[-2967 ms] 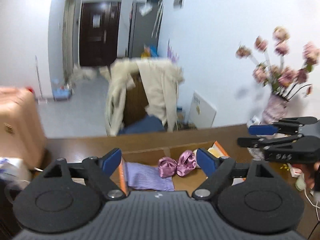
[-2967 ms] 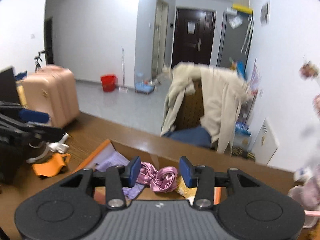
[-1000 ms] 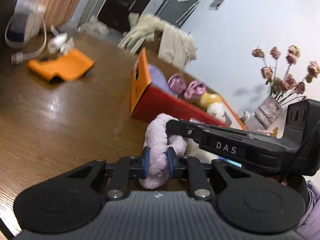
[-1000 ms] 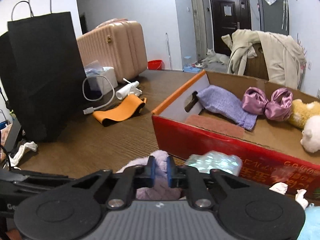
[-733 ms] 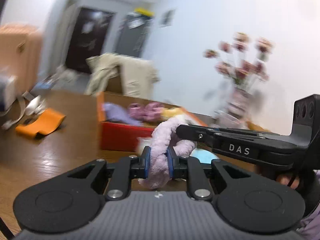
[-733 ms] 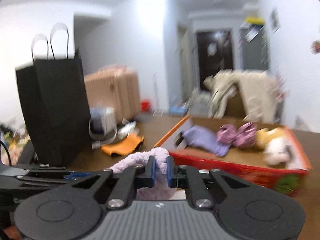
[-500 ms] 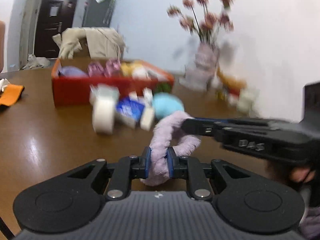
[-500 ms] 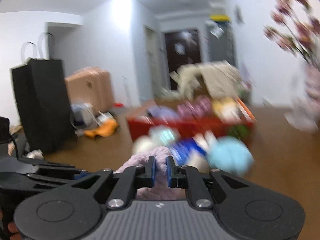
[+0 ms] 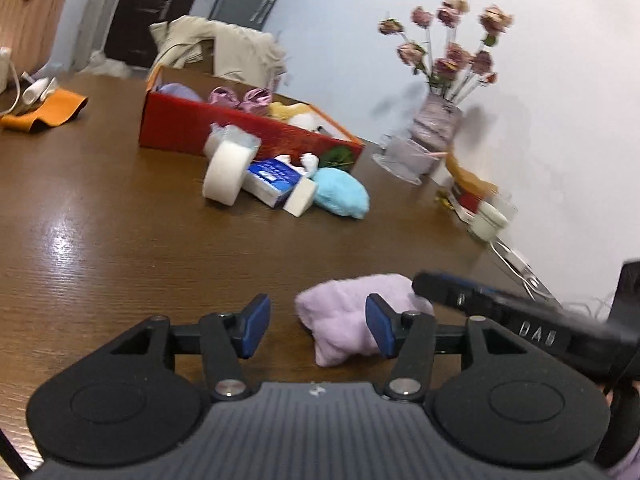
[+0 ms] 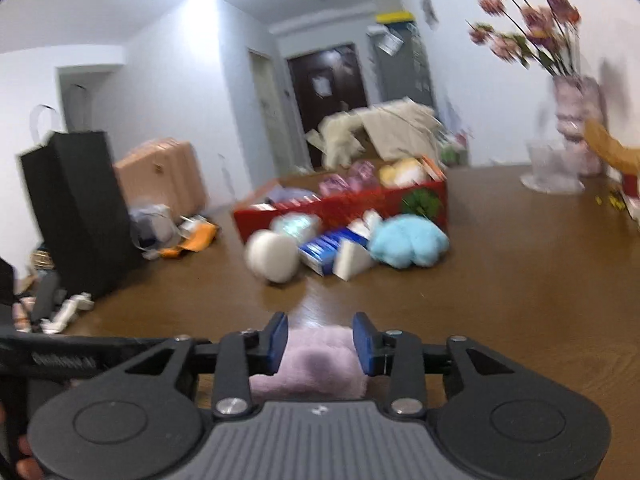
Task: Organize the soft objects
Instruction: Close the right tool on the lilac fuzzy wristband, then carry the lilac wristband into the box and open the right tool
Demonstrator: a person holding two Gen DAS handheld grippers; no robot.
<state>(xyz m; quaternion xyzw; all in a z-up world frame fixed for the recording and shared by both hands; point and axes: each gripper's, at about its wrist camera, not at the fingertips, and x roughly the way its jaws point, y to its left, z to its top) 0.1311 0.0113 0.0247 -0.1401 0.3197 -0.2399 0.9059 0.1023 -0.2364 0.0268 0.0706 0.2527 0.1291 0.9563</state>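
Grippers stand apart over the brown wooden table (image 9: pixel 100 216): the left gripper (image 9: pixel 318 330) has its blue-padded jaws spread wide and holds nothing, though half a second ago it was clamped on the fluffy lilac plush strip (image 9: pixel 352 312), which now lies flat on the wood. The strip's long axis runs roughly across the left wrist view, one end lying between the jaws, the other reaching toward the right gripper (image 10: pixel 320 342), whose jaws are parted on either side of the plush in the blurred right wrist view; whether the pads touch it cannot be told. Well beyond sit a white foam roll (image 9: pixel 226 172), a blue-and-white packet (image 9: pixel 270 178), a white sponge block (image 9: pixel 300 200) and a light-blue plush toy (image 9: pixel 340 194), clustered just before the red cardboard box (image 9: pixel 180 128) of soft toys. A vase of dried pink roses (image 9: pixel 444 76) stands by the wall.
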